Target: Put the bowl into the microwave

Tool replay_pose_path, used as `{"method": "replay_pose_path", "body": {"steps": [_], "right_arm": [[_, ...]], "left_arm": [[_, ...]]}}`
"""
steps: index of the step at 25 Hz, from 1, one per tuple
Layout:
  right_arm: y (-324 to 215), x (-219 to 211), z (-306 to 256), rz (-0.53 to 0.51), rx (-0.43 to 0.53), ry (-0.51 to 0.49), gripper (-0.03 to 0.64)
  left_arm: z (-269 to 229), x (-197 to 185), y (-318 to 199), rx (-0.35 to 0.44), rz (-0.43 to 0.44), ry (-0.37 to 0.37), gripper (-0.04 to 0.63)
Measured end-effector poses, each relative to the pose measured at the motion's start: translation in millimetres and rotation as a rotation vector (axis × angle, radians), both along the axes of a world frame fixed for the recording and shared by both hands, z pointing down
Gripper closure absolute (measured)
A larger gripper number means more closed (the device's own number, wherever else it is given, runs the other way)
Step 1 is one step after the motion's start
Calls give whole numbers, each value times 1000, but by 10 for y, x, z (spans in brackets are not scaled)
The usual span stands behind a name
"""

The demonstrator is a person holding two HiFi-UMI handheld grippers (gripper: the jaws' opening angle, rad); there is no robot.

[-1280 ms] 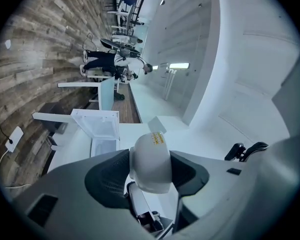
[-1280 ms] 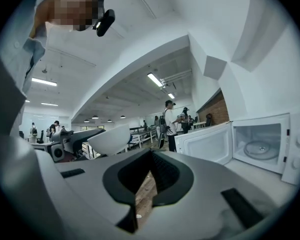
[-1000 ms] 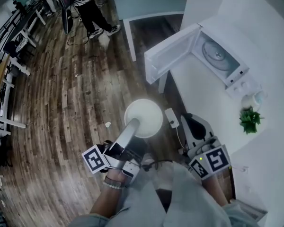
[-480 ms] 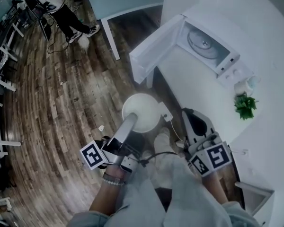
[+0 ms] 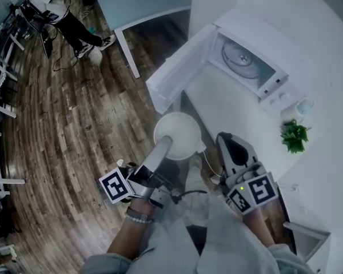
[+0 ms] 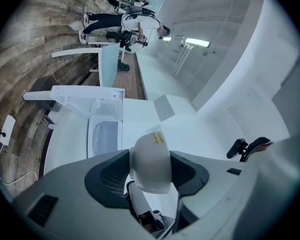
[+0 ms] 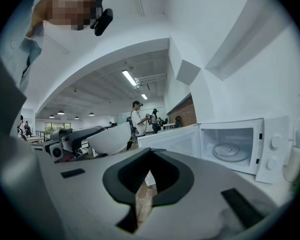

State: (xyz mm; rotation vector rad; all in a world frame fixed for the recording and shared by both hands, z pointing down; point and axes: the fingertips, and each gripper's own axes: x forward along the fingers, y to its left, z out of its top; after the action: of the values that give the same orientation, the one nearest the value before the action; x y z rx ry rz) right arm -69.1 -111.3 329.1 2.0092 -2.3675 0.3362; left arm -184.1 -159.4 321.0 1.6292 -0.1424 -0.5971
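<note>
Here I had the round white bowl (image 5: 182, 131) pinched by its rim in the left hand-held gripper (image 5: 163, 146), level for carrying. The open white microwave (image 5: 248, 61) sat at one o'clock on the white desk (image 5: 231, 104). The right hand-held gripper (image 5: 231, 147) was closed on nothing.

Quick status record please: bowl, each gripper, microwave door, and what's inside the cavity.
bowl: white, held in the air, outside the microwave
left gripper: shut on the bowl, pads on either side of it
right gripper: shut, nothing between the jaws
microwave: on the white counter
door: swung fully open
cavity: glass turntable only, no dish on it
task: bowl not yet placed
</note>
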Motion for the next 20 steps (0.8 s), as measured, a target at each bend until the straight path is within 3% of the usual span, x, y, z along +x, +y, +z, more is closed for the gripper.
{"method": "replay_pose_path", "body": {"steps": [20], "right_arm": [[-518,1158,21,82,-17,31,614]], "left_arm": [[72,1292,-580,0,104,-37,374]]}}
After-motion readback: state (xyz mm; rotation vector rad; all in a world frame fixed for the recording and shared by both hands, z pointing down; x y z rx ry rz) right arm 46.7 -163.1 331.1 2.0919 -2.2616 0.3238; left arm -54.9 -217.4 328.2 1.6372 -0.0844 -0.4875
